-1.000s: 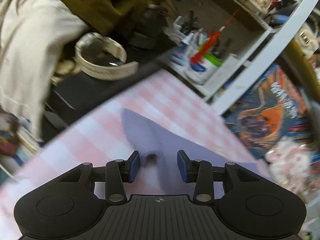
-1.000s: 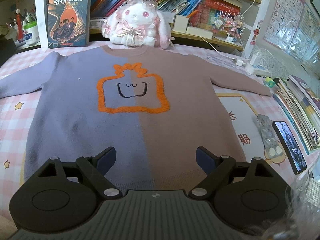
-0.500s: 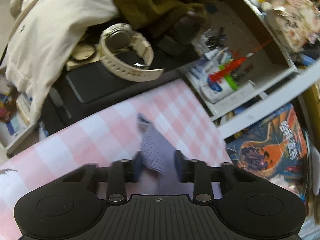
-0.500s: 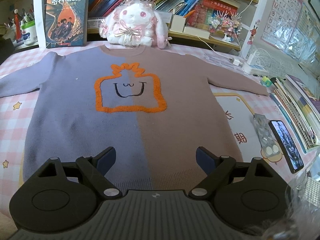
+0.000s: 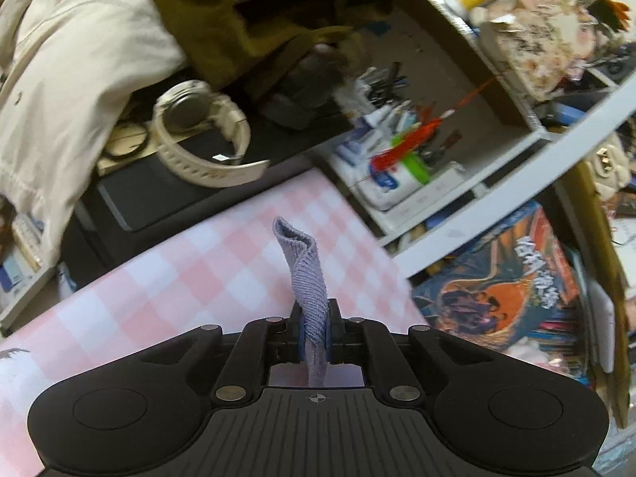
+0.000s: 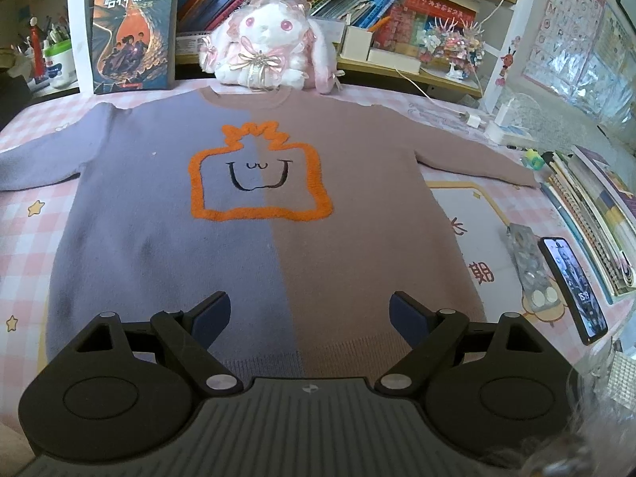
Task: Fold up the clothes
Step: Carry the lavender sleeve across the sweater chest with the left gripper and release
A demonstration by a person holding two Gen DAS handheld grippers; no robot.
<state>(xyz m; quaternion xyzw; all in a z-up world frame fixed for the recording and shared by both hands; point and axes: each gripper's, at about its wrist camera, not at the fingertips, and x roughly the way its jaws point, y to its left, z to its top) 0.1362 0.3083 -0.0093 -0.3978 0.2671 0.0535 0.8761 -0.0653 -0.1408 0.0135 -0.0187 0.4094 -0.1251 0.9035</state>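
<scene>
We see one sweater (image 6: 254,214) lying flat and face up on the bench (image 6: 28,238), which carries a pink checked cover. Its left half is lavender and its right half mauve, with one orange outline figure across the chest. Its hem lies at the near edge, just beyond the right gripper (image 6: 309,313). The collar reaches the far edge, close to one white plush rabbit (image 6: 270,51).

The jaws of the right gripper are spread wide above the hem and hold nothing. The left gripper (image 5: 315,332) has its jaws pressed together on the lavender sleeve cuff (image 5: 304,274), which stands up between them, lifted off the cover.

Open room: a strip of checked cover shows to the left of the sweater body and in front of the left sleeve. On the right, the mauve sleeve runs out toward one stack of books (image 6: 592,214) at the bench's right edge. Between the sweater body and that stack lie one phone (image 6: 572,286) and one grey flat case (image 6: 528,266), near each other. One white charger block (image 6: 503,127) sits at the far right.

At the left end, the cover ends at a dark ledge holding one white watch (image 5: 198,135). One standing book (image 6: 133,28) leans on the shelf (image 6: 437,75) at the far left.
</scene>
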